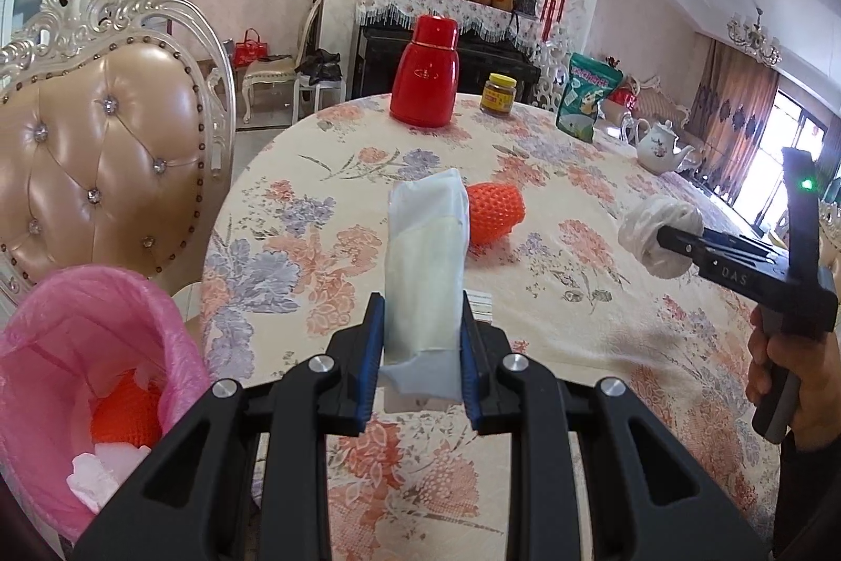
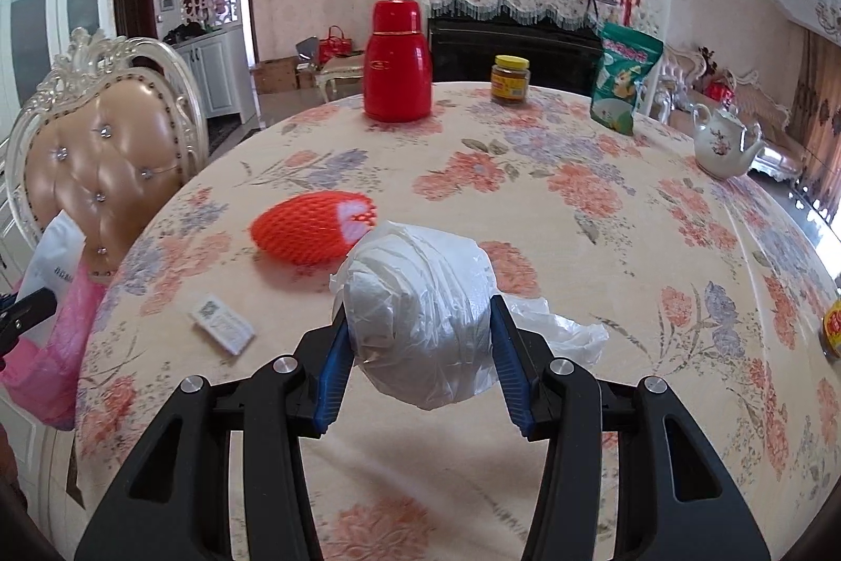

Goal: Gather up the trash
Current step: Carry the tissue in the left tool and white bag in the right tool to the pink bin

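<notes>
The left gripper pinches a pale flat wrapper by its lower end, so most of it stands up free above the pads; a quick swing could make it flop or slide out. The right gripper is clamped around a crumpled white plastic bag, with a loose tail hanging out to the right that could snag or drag on the desk. Both pieces are lifted clear of the flowered cloth.

Down at the left, below the desk edge, sits the bin with a pink liner, already holding orange and white scraps. Its mouth is beside the chair, so a drop let go too early would probably land on the floor or the seat.

Still lying on the desk are a small white card and, farther on, an orange foam net. Beyond them stand a red flask, a jar, a green pouch and a teapot, which a wide sweep might knock.
</notes>
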{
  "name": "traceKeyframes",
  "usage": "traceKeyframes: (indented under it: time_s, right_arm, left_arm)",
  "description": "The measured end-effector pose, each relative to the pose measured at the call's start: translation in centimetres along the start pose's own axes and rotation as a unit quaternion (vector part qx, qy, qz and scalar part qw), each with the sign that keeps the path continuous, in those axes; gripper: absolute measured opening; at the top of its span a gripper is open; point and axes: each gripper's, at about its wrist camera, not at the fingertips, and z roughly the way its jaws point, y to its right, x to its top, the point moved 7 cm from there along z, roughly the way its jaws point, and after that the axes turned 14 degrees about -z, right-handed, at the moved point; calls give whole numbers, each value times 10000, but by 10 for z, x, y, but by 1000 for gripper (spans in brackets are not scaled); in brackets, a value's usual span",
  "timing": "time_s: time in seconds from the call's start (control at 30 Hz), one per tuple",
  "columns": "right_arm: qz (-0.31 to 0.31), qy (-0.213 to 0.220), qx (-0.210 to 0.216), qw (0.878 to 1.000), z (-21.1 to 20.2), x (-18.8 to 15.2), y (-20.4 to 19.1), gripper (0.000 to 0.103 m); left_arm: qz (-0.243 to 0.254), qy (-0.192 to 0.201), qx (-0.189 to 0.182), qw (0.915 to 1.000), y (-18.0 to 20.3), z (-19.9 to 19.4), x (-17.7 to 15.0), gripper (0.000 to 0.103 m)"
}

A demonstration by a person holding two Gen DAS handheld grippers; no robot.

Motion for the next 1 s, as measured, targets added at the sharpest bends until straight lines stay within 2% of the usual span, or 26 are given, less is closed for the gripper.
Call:
traceKeyframes:
  time_s: [0.47, 1.0]
  right_arm:
    - [-351, 255, 331, 9985, -26, 24, -66, 48]
    - [-789, 494, 892, 9917, -38, 59, -161, 48]
  left_arm:
    - [-280, 294, 131, 9991, -42, -37, 10, 25]
    - [-684, 700, 575, 9935, -124, -93, 23, 26]
